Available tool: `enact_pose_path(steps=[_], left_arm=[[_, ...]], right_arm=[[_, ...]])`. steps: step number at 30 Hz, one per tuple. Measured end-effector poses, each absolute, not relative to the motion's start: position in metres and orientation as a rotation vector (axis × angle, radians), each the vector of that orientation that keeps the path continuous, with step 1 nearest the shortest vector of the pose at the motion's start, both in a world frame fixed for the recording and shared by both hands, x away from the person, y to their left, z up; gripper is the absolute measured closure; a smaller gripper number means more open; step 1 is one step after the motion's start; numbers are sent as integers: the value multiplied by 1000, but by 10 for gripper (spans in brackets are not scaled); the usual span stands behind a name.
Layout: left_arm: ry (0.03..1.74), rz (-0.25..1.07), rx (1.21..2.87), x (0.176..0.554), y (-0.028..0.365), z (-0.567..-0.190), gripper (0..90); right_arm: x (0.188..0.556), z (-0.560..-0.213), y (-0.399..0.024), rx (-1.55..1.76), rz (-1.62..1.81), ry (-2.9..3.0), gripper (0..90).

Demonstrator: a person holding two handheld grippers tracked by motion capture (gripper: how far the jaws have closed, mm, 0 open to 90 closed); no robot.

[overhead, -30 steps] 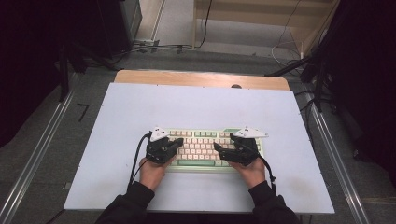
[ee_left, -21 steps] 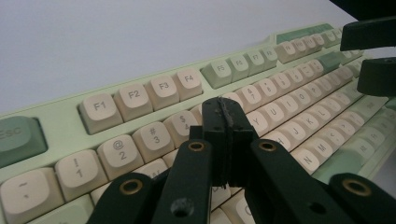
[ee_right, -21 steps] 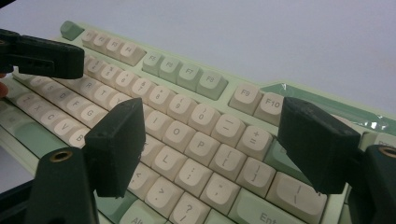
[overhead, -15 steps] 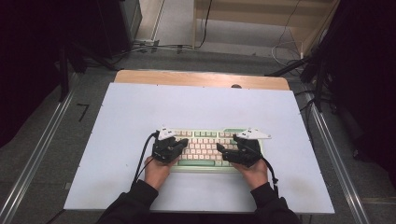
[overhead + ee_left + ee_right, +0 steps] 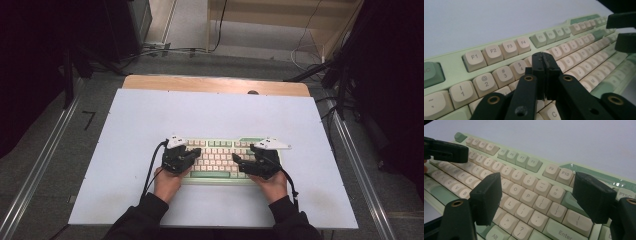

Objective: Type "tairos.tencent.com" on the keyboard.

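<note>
A pale green keyboard (image 5: 220, 161) with cream keys lies on the white table top (image 5: 215, 115), near its front edge. My left gripper (image 5: 196, 152) hovers over the keyboard's left half, held in a person's hand. Its jaws are shut with nothing between them, tips (image 5: 543, 58) just above the number row near the 4 key (image 5: 519, 68). My right gripper (image 5: 239, 161) sits over the keyboard's right half. Its jaws (image 5: 539, 195) stand wide open above the P and L keys (image 5: 530, 196), gripping nothing. In the right gripper view, the left gripper (image 5: 447, 151) shows at the upper left.
The white top rests on a wooden table (image 5: 215, 84) with metal rails (image 5: 47, 145) along both sides. Cables (image 5: 150, 172) trail from the grippers toward the person. Bare white surface lies behind and beside the keyboard.
</note>
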State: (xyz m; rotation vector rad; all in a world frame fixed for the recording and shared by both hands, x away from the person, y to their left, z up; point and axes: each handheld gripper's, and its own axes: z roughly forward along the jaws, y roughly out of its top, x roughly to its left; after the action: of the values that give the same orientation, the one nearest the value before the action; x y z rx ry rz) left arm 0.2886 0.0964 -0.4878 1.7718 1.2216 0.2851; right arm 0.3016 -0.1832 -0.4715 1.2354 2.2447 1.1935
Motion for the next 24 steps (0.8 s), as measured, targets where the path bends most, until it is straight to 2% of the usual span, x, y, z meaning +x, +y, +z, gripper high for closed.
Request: enact_pose_path(steps=[5,9,14,20,24], left_arm=[[1210,272,1729,286,101,-483,770],[1204,281,1713,284,104,-481,712],[1208,309,1711,281,107,-480,588],[1220,333,1714,277,111,-480,497],[1223,368,1718,272,115,-479,496]], right_arm=[[302,-472,-184,1240,1196,2242,223],[303,-471,-184,1242,1204,2239,229],[303,-471,-184,1238,1213,2241,262],[304,-470,-183,1235,1238,2241,335],[305,-470,-180,1221,1248,2245,400]])
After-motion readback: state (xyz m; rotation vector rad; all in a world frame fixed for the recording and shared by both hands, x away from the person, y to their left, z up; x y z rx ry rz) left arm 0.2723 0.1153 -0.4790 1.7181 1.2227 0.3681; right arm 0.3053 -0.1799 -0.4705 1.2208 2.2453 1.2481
